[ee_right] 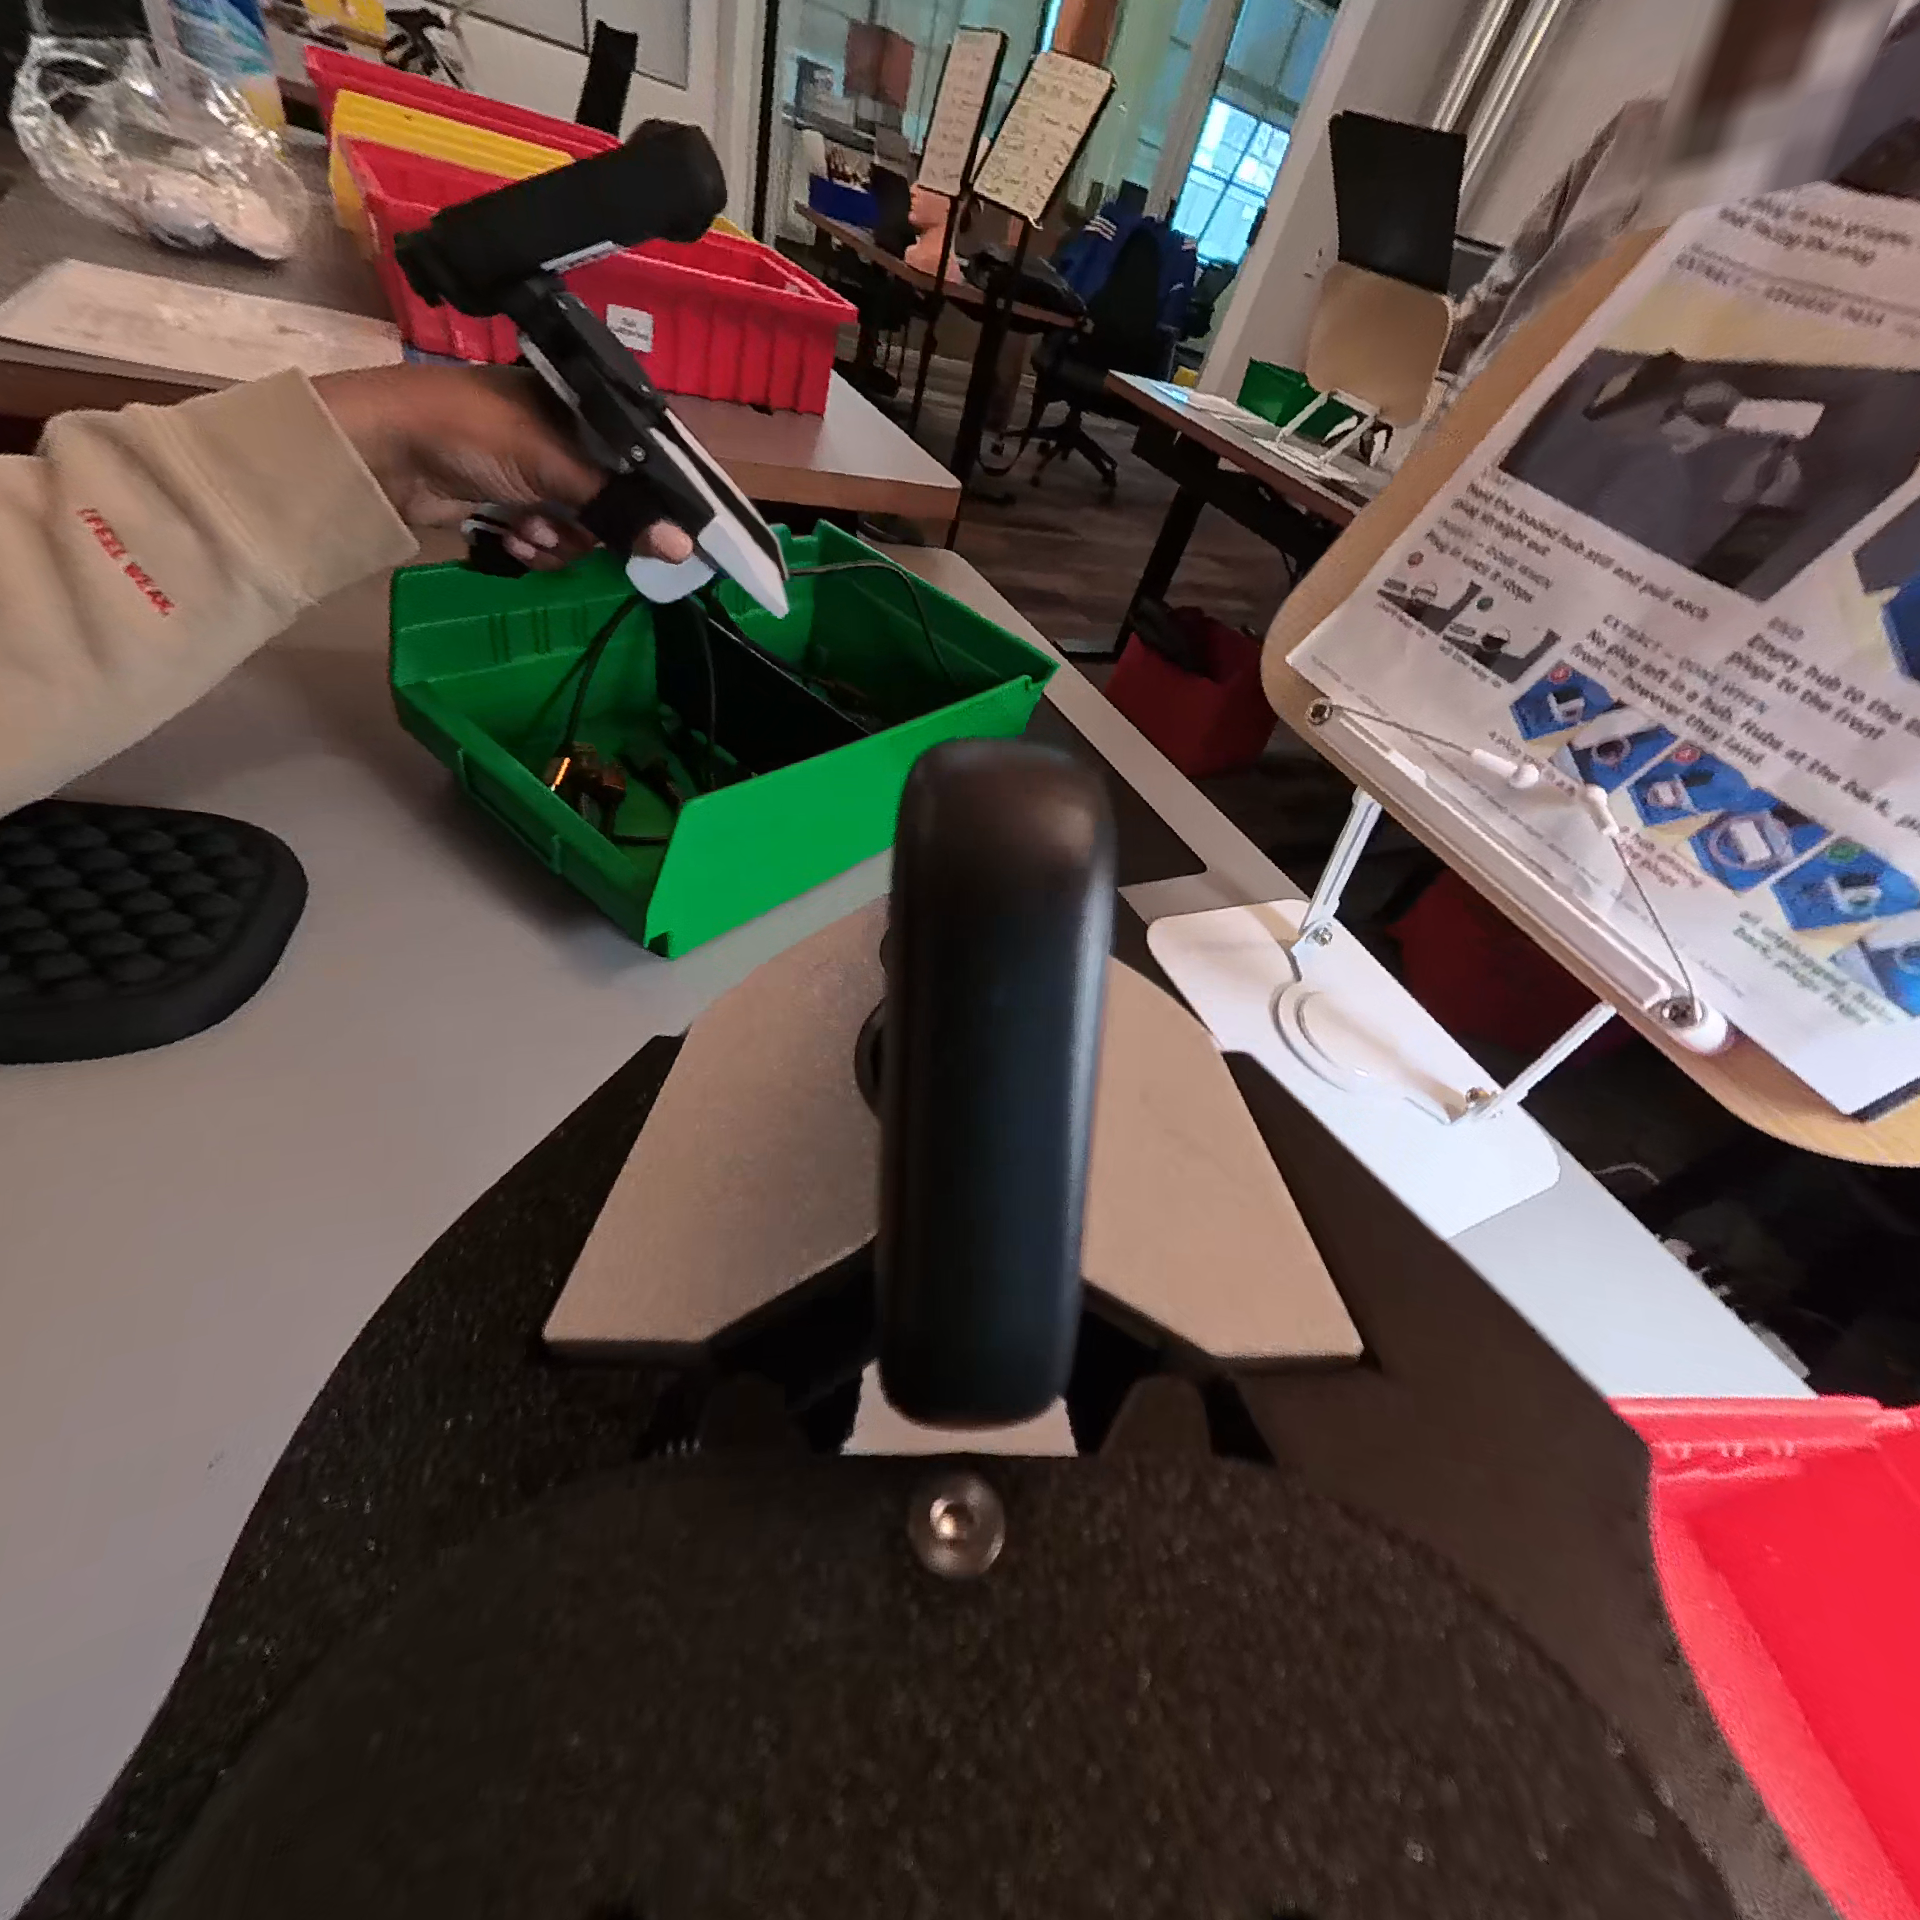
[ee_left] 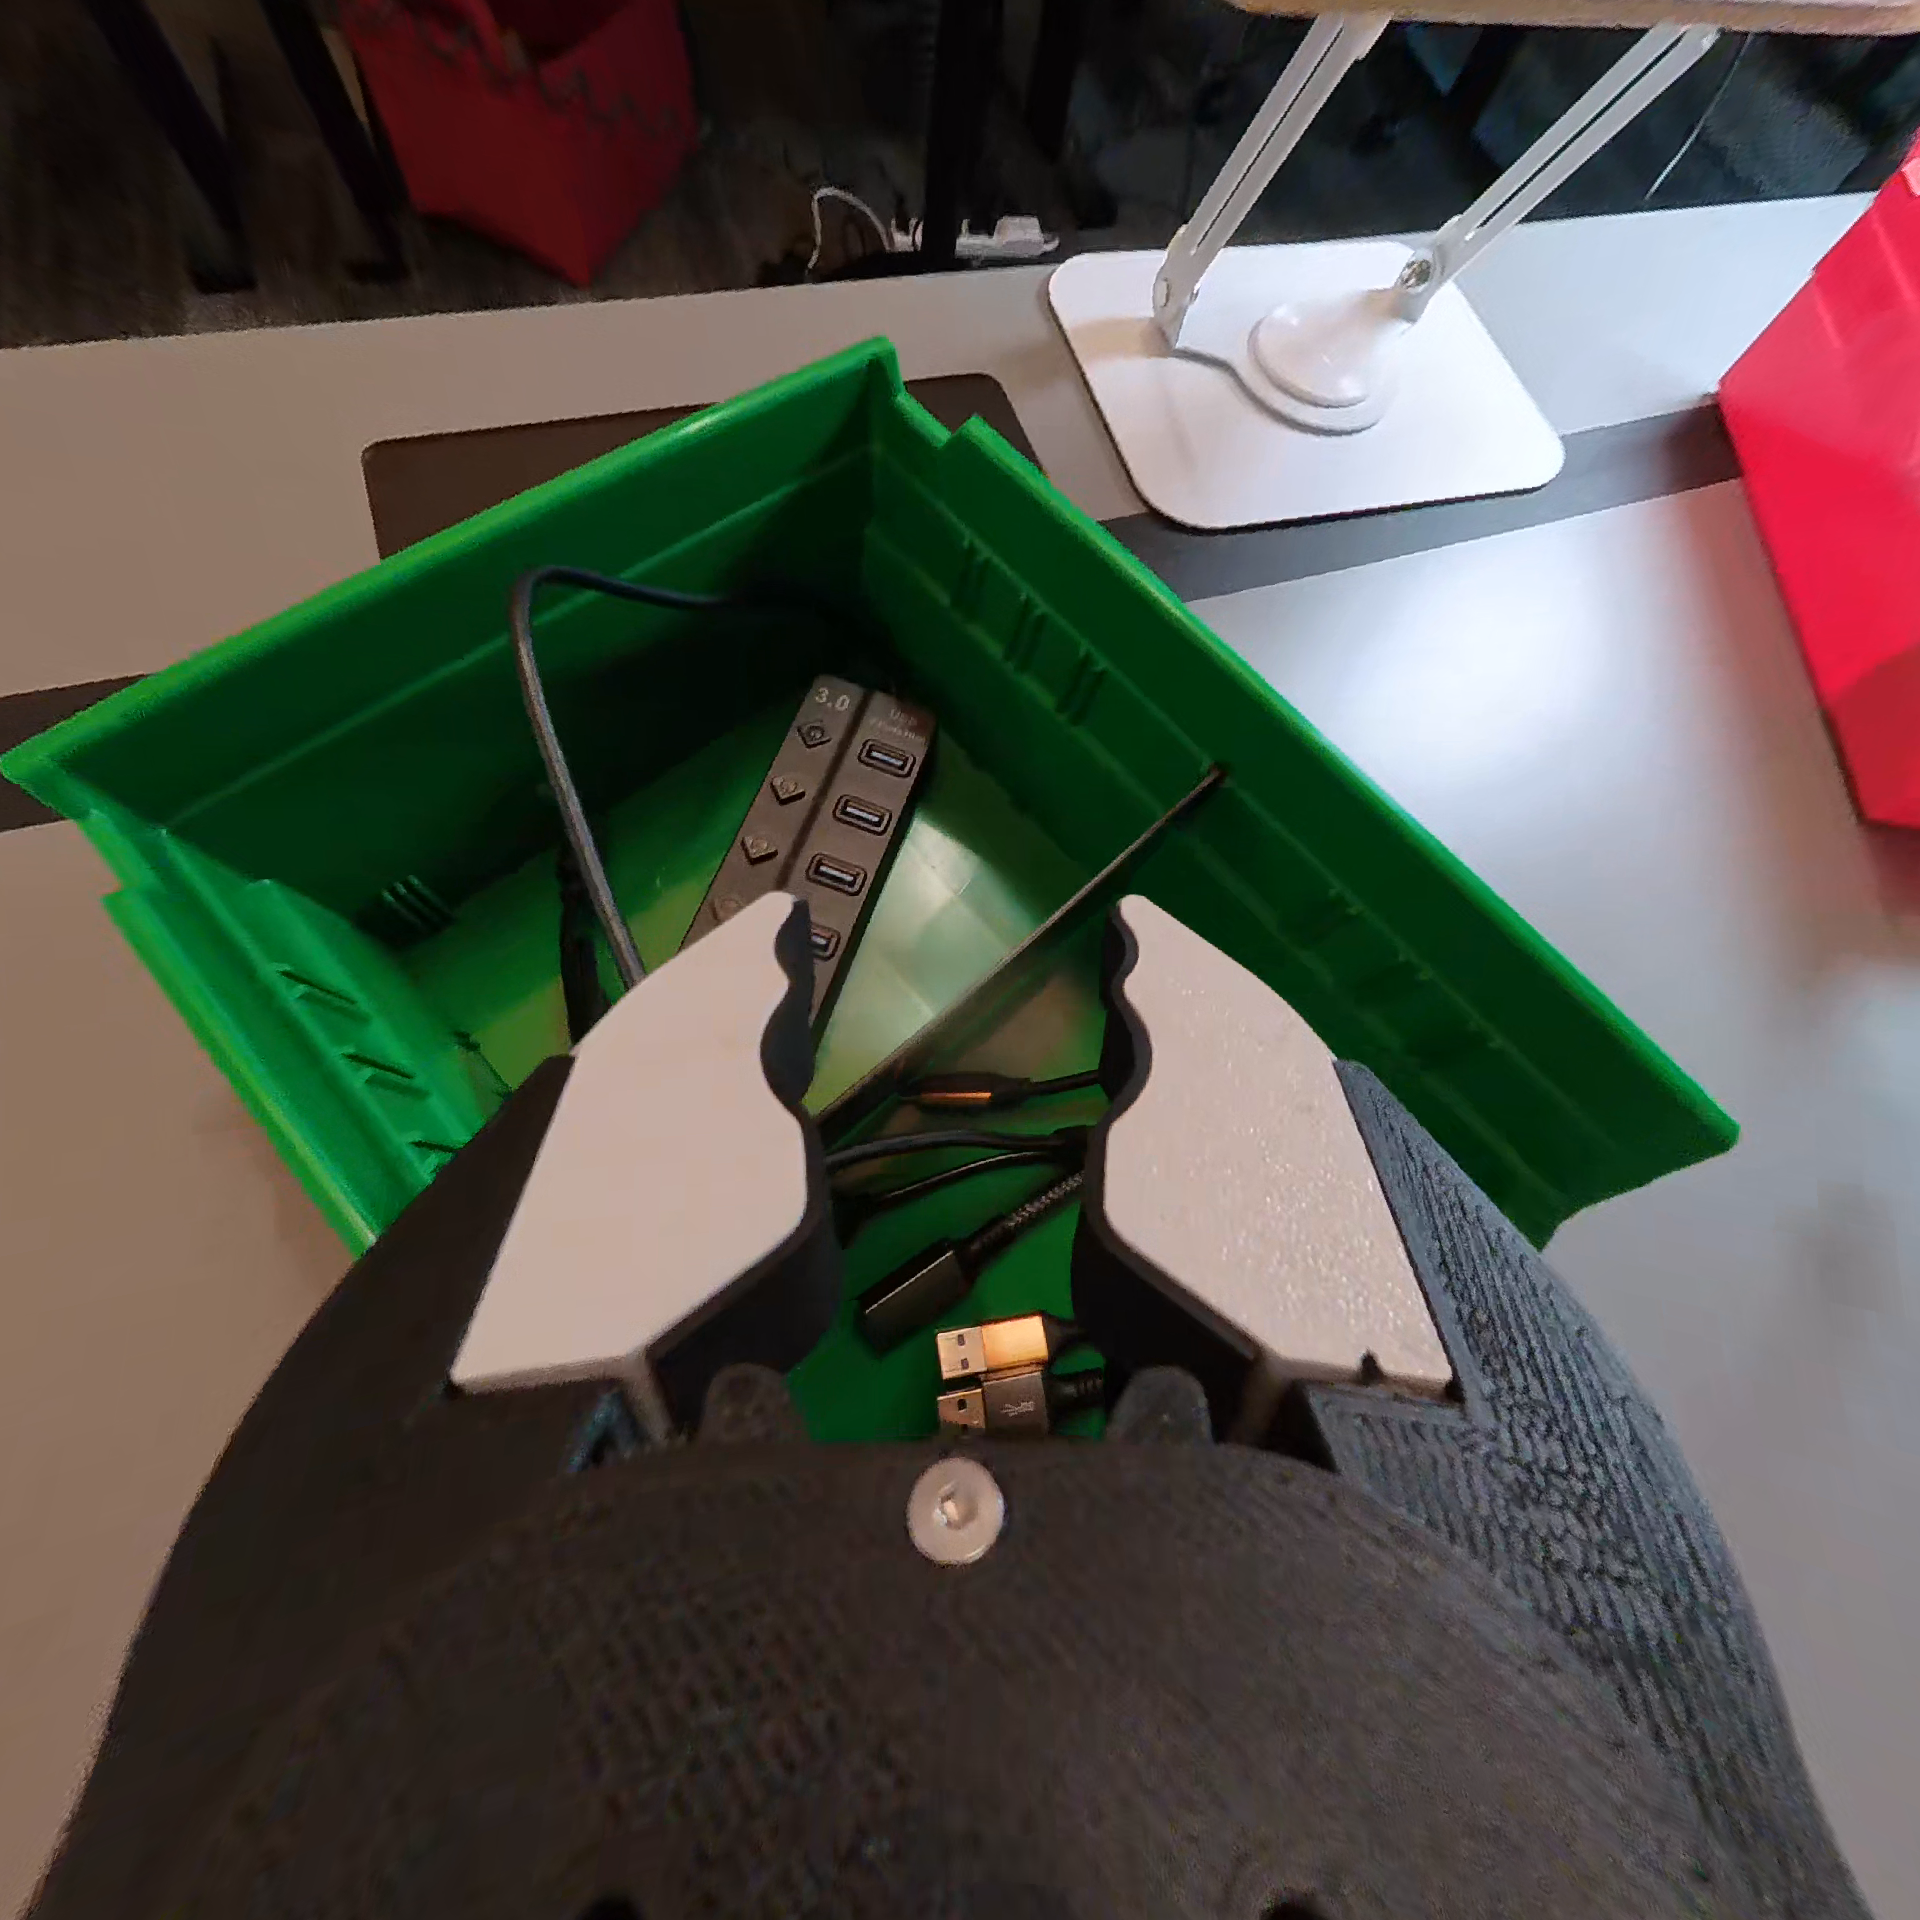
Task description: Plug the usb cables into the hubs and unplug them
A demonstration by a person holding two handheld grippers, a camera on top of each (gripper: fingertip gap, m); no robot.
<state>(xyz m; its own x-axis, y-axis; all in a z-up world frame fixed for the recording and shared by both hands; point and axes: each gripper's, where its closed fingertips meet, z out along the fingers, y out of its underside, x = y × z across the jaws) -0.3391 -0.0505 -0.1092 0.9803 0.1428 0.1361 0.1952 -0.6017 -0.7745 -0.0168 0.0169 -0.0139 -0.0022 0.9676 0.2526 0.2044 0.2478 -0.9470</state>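
A green bin (ee_left: pixel 468 561) stands on the grey table, split by a dark divider (ee_left: pixel 1091 883). A black USB hub (ee_left: pixel 847 821) with a row of ports leans in the far compartment, its cable (ee_left: pixel 540 707) looping up. Several USB cables lie in the near compartment, among them two silver plugs (ee_left: pixel 982 1377) and a black plug (ee_left: pixel 914 1288). My left gripper (ee_left: pixel 951 925) is open and empty above the bin; it also shows in the right wrist view (ee_right: pixel 748 561), held by a hand. My right gripper (ee_right: pixel 997 935) is shut on a black oblong hub (ee_right: pixel 992 1091), held upright, right of the bin (ee_right: pixel 831 821).
A white stand base (ee_left: pixel 1299 384) sits behind the bin and carries a board with printed sheets (ee_right: pixel 1662 623). A red bin (ee_left: pixel 1849 468) is at the right, close to my right gripper (ee_right: pixel 1787 1610). A black pad (ee_right: pixel 125 914) lies at the left. More red and yellow bins (ee_right: pixel 675 312) stand behind.
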